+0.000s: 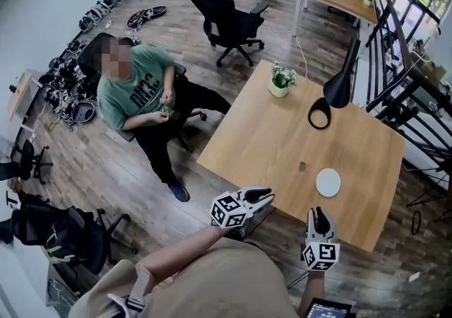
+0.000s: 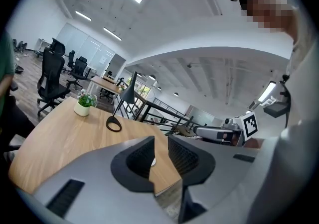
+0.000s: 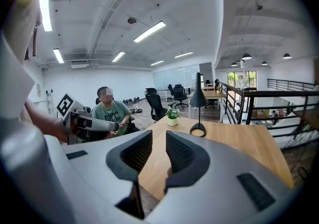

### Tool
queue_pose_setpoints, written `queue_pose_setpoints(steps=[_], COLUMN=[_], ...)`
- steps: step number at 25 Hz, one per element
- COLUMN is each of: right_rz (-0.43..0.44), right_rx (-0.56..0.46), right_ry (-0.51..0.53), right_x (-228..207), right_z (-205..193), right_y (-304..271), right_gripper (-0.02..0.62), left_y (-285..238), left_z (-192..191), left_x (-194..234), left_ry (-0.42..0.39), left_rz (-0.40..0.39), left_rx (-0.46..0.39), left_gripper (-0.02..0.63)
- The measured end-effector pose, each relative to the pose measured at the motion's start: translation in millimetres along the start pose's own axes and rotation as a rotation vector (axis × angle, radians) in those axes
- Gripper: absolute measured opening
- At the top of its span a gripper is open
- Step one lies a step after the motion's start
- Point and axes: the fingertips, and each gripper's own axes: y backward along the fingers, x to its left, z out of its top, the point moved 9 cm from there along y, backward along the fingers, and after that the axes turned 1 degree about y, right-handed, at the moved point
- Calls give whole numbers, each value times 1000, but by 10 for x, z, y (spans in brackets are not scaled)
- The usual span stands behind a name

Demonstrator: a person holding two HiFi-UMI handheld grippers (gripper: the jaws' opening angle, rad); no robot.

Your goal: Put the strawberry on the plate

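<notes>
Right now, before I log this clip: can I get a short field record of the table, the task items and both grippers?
surface: wooden table
goal: white plate, nothing on it
item: strawberry, tiny in the head view, on bare wood just left of the plate, not touching it
left: left gripper at the table's near edge, jaws slightly apart, nothing between
right: right gripper near the plate, jaws slightly apart, nothing between
other: potted plant, black lamp, seated person beside the table
task: not yet done
</notes>
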Motion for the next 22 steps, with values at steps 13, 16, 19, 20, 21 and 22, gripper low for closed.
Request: queue_pose_setpoints(steps=[13, 16, 19, 20, 21, 22], right_rz=[-52, -54, -45, -41, -36, -29], right_rx=[26, 33, 41, 43, 43, 43], right_ry=[19, 14, 17, 21, 27, 32], right_x=[89, 51, -19, -45, -75, -110], right_z=[121, 118, 120, 130, 143, 157], right_y=[-487, -571, -660, -690, -720, -750], right_gripper=[87, 87, 87, 87, 87, 87], left_y=[-113, -150, -174, -188, -208, -234], left_z=[173, 235, 310, 329, 343, 353], left_x=[588, 673, 725, 743, 759, 770], left_ry=[-9, -14, -15, -14, -12, -11], left_rz=[-72, -70, -56, -50, -43, -35], left_rx=[35, 35, 24, 22, 21, 22], left_gripper=[72, 72, 72, 72, 72, 72])
